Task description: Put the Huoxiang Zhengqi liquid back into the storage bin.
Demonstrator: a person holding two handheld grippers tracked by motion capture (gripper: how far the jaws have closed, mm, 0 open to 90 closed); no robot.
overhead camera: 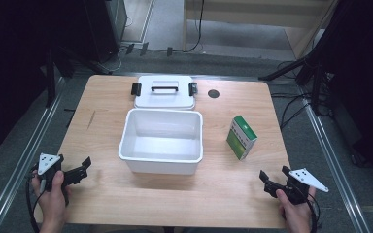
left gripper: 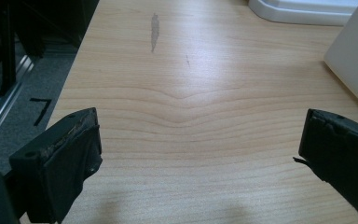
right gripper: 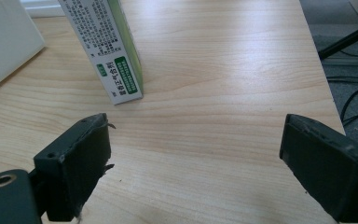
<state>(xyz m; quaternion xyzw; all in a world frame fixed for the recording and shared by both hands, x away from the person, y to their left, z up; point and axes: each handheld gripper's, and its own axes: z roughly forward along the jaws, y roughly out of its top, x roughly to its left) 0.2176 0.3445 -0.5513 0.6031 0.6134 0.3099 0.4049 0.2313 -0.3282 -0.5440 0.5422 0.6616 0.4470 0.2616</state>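
A white bin (overhead camera: 161, 141) sits open at the middle of the wooden worktop (overhead camera: 102, 97), and its lid (overhead camera: 164, 91), with a dark handle and 2 black latches, lies flat just behind it. A green-and-white carton (overhead camera: 241, 137) stands well to the right of the bin; in the right gripper view it rises just ahead of the left finger. A small dark round hole (overhead camera: 213, 93) marks the worktop right of the lid. The left gripper (overhead camera: 80, 170) rests at the near left corner, fingers spread wide on nothing, bare wood ahead. The right gripper (overhead camera: 272, 180) rests at the near right corner, fingers likewise apart and empty. Cables (overhead camera: 296, 109) trail on the floor to the right.
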